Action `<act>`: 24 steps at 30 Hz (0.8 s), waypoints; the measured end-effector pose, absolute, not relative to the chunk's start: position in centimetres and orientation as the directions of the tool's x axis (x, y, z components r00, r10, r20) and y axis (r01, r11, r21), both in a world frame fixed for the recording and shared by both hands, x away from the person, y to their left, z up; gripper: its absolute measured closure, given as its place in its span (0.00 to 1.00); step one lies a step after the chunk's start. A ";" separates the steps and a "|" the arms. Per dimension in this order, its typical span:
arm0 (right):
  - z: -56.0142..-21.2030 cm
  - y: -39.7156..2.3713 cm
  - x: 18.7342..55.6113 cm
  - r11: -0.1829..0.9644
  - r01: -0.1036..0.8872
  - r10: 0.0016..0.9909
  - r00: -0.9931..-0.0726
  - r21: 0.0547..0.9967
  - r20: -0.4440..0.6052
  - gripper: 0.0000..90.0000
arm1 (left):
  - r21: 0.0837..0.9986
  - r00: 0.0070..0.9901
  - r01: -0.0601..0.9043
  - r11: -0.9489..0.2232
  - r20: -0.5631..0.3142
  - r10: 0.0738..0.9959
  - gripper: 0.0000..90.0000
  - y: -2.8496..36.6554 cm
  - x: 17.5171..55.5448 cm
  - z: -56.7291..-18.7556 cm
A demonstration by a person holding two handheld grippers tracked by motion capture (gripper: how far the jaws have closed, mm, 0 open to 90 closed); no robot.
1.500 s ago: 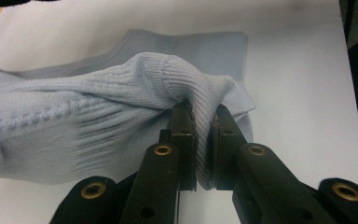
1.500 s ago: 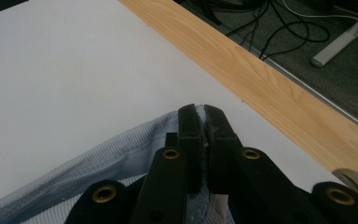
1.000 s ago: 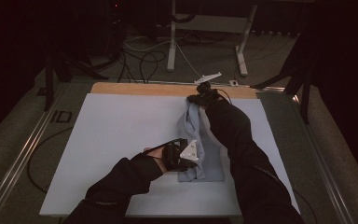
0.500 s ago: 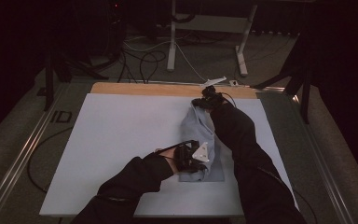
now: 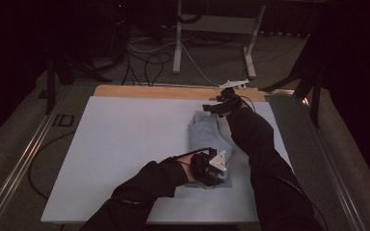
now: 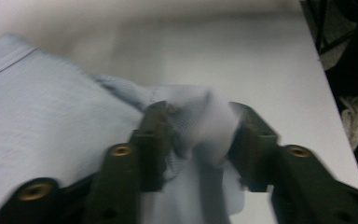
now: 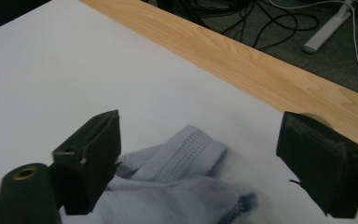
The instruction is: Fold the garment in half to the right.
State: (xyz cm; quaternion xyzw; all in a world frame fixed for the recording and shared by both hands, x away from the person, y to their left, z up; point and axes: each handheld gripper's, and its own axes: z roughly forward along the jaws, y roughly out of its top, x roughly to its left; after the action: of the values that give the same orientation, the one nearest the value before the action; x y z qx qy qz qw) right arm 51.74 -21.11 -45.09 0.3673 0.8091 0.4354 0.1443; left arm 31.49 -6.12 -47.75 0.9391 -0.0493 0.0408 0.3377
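One pale blue garment (image 5: pixel 206 139), two grippers, one table (image 5: pixel 125 144)

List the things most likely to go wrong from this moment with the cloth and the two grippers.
1. The left gripper pinches only a small bunched fold of the light blue knit garment; the fold may slip out if pulled.
2. The right gripper stands open over the garment's far perforated hem, holding nothing, so a pull from the left could drag the whole piece across the white table sheet.
3. That far end lies near the wooden table edge.
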 end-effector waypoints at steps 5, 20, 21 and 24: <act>-45.3 -21.6 51.5 0.344 0.476 0.717 -0.689 0.809 0.100 0.11 | 0.640 0.994 -0.106 -0.761 0.082 -0.070 0.49 -6.2 31.5 -47.7; -44.6 -21.4 50.2 0.347 0.447 0.694 -0.714 0.824 0.095 0.11 | 0.695 1.000 -0.004 -0.719 0.019 0.013 0.07 -4.7 31.6 -46.3; -44.5 -21.4 49.9 0.355 0.442 0.691 -0.717 0.824 0.087 0.11 | 0.696 1.000 0.002 -0.718 0.021 0.023 0.05 -4.3 31.5 -46.2; -44.5 -21.6 49.4 0.356 0.440 0.687 -0.721 0.825 0.088 0.11 | 0.701 0.999 0.009 -0.713 0.026 0.038 0.00 -3.6 31.4 -45.8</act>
State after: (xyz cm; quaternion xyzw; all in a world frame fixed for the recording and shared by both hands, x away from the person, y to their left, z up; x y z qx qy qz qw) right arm 49.40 -21.56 -44.51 0.3471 0.8117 0.4491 0.1379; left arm 31.38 -3.62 -45.84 0.9252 0.0126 0.0193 0.3787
